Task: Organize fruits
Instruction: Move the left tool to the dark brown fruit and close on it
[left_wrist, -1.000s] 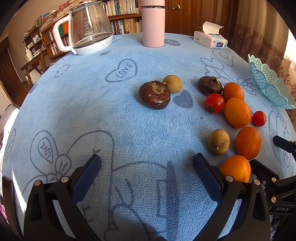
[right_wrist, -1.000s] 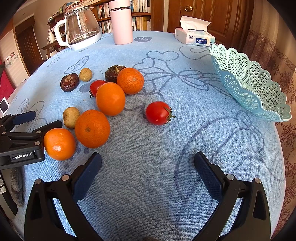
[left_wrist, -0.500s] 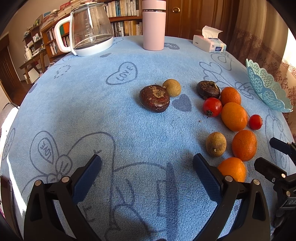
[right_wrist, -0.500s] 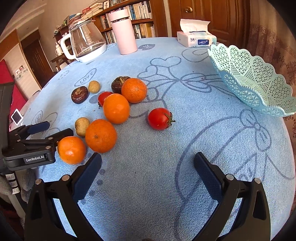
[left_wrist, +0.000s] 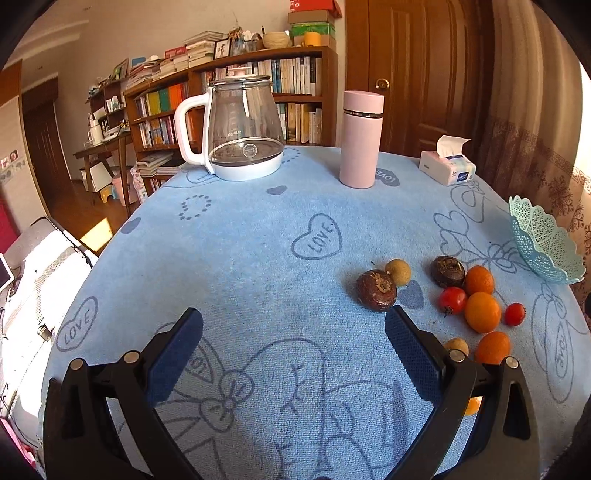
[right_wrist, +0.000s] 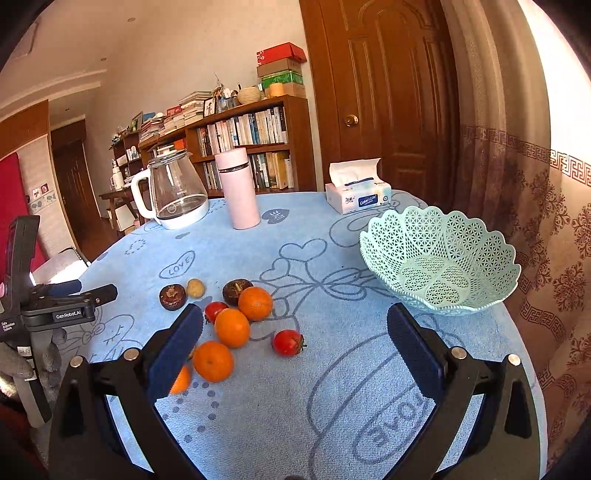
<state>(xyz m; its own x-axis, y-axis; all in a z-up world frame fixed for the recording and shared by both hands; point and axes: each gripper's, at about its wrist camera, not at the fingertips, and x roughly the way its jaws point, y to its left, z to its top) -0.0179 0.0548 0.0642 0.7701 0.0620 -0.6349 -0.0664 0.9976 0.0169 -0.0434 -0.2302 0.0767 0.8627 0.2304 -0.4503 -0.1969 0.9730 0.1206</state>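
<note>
Several fruits lie loose on the blue tablecloth (left_wrist: 240, 258): oranges (right_wrist: 232, 327), two red tomatoes (right_wrist: 287, 342), two dark brown fruits (left_wrist: 376, 290) and small tan fruits (left_wrist: 398, 271). An empty pale green lattice basket (right_wrist: 439, 258) stands to their right, and shows at the right edge of the left wrist view (left_wrist: 543, 243). My left gripper (left_wrist: 293, 332) is open and empty, above the cloth left of the fruits. My right gripper (right_wrist: 295, 332) is open and empty, held above the near fruits. The left fingertip (right_wrist: 177, 347) hides part of one orange.
A glass kettle (left_wrist: 240, 129), a pink flask (left_wrist: 361, 138) and a tissue box (left_wrist: 447, 166) stand at the table's far side. A bookshelf, door and curtain are behind. The left gripper body (right_wrist: 55, 306) shows at the left of the right wrist view.
Both grippers have risen and pulled back from the table, tilting up so the room shows. The fruits and basket have not moved. Both stay open.
</note>
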